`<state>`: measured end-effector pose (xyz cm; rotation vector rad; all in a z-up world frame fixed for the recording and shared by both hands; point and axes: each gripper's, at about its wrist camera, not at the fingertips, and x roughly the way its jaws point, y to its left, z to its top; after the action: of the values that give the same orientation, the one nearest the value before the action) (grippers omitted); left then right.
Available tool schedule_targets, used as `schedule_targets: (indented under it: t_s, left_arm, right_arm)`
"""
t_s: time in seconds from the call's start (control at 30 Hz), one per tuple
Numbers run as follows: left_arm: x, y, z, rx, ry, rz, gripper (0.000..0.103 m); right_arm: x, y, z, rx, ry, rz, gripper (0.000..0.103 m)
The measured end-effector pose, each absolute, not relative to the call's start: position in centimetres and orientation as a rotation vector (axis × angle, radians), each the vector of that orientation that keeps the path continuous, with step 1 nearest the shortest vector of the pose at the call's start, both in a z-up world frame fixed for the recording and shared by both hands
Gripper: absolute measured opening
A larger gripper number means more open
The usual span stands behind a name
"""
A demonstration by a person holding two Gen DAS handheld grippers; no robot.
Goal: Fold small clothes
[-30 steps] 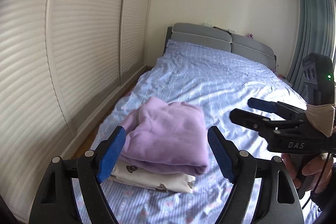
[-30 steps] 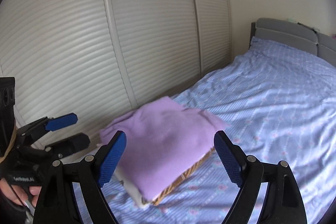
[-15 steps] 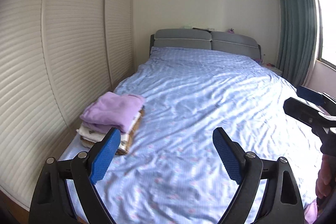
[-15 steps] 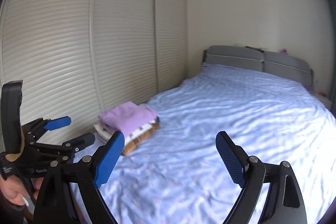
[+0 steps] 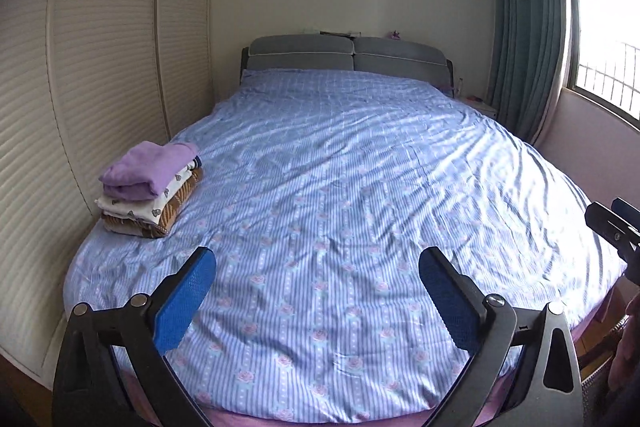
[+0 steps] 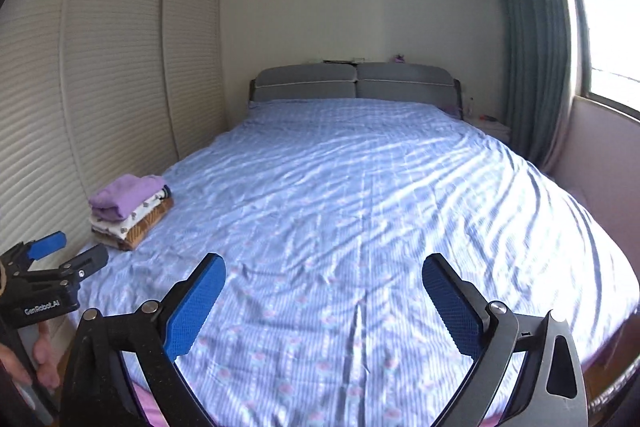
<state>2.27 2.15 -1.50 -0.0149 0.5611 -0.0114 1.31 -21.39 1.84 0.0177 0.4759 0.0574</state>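
Both grippers, left and right, have pulled back from the pile, jaws released and empty. It sits folded at the bed's left edge; no unfolded clothes show, so the task seems done.

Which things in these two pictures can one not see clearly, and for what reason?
- Stack of folded clothes: a dark blue layer under the purple top shows only as a sliver in both views; its kind is unclear.
- Small items on the headboard: too small to identify.
- Right tool: cut off by the left view's right edge.
- Floor beside the bed: hidden by the mattress.
- Window: overexposed.
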Motion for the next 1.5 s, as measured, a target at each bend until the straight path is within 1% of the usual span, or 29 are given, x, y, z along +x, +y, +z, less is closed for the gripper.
schedule_targets:
  t_s: [0.27, 0.63, 1.5]
  left_arm:
    - [-0.2, 1.1, -1.4, 0.004, 0.576, 0.009, 0.103]
    - [-1.9, -0.7, -1.6, 0.027, 0.585, -0.021, 0.103]
    - [-1.9, -0.8, -1.7, 0.025, 0.586, -0.021, 0.103]
  right_arm:
    - [-1.6, -24.3, 1.7, 0.018, 0.465, -0.002, 0.1]
    - [-4.0, -24.5, 1.3, 0.008, 0.456, -0.045, 0.1]
    - [-3.9, -24.6, 1.1, 0.011, 0.471, -0.046, 0.1]
